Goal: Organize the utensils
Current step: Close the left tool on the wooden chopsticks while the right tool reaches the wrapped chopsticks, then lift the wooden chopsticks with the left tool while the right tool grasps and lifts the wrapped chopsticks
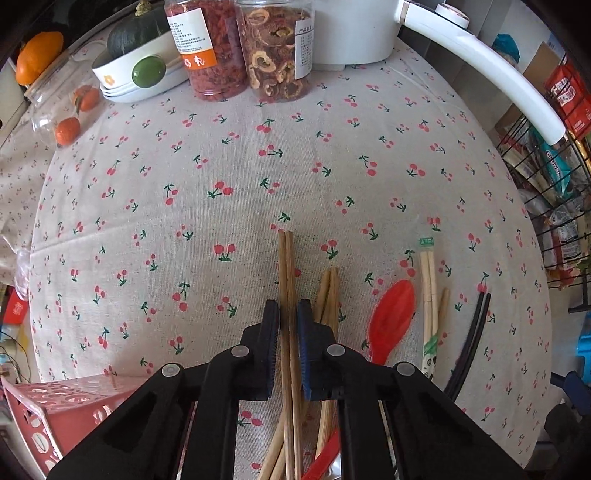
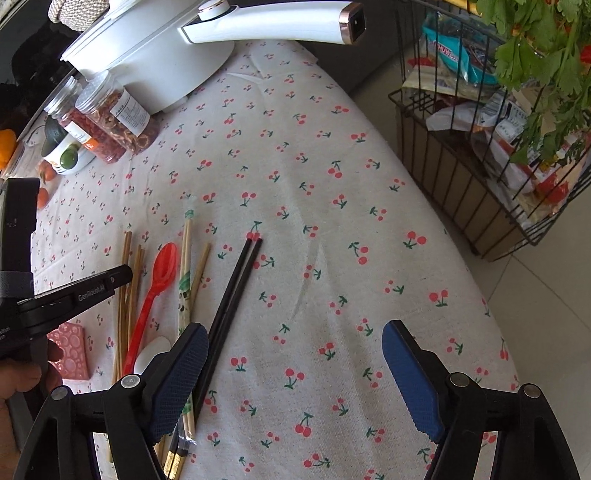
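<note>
My left gripper (image 1: 287,314) is shut on a pair of brown wooden chopsticks (image 1: 286,273) that point away over the cherry-print tablecloth. More brown chopsticks (image 1: 328,291), a red plastic spoon (image 1: 391,319), wrapped pale chopsticks (image 1: 428,295) and black chopsticks (image 1: 472,332) lie to its right. In the right wrist view my right gripper (image 2: 295,358) is open and empty above the cloth; the black chopsticks (image 2: 236,284) lie by its left finger. The red spoon (image 2: 157,288), wrapped chopsticks (image 2: 184,273), brown chopsticks (image 2: 127,284) and the left gripper (image 2: 74,295) are at the left.
A pink perforated holder (image 1: 48,413) sits at the near left. Two jars of dried food (image 1: 240,48), a bowl with a squash (image 1: 136,62), tangerines (image 1: 68,129) and a white appliance (image 1: 369,33) stand at the far edge. A wire basket of packets (image 2: 491,147) stands beside the table on the right.
</note>
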A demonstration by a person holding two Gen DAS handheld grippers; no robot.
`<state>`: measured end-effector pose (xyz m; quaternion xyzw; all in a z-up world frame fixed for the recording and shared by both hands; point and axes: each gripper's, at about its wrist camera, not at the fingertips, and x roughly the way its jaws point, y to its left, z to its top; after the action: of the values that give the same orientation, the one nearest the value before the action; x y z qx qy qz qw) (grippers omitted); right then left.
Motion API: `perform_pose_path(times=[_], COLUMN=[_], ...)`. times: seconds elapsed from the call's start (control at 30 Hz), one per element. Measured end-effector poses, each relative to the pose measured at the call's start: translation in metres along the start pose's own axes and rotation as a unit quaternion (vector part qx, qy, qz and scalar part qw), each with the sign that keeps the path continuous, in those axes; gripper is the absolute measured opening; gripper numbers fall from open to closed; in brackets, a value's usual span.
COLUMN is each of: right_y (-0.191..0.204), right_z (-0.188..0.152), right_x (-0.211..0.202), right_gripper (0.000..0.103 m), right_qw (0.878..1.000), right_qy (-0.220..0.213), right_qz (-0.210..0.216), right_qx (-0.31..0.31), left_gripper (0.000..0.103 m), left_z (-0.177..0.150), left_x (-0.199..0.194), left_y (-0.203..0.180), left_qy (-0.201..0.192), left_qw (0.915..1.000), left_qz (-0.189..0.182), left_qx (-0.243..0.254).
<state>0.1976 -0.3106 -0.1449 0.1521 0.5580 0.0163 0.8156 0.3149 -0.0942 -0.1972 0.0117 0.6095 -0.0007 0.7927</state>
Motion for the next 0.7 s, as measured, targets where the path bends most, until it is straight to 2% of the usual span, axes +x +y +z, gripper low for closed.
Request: perform_pose_path(times=[0.2,0.43,0.5,0.7], right_y=[0.0,0.007,0.01,0.033], right_z=[0.001,0.003,0.004,0.007], right_x=[0.005,0.014,0.017,0.033], right_gripper=[0.082,0.077,0.073,0.05], right_qw=[1.0,1.0,1.0,0.998], right_qy=[0.005,0.013,0.013,0.01], right_qz=[0.002,0.016,0.023,0.057], right_qx=[0.005,0.009,0.011,-0.003], left_gripper=[0.009,0.009,0.009,0.009], left_z=[-0.012,-0.041,-0.051,-0.092], left_x=[-0.018,-0.087,-0.11,-0.164], left_y=[0.006,0.024,0.027,0.05], left_qy=[-0.022,-0.092,-0.117,-0.166], left_qw=[0.9995,0.9936,0.9904,0.981], left_qz=[-0.02,-0.06,-0.068,-0.093], left_qx=[0.006,0.026,0.029,0.035])
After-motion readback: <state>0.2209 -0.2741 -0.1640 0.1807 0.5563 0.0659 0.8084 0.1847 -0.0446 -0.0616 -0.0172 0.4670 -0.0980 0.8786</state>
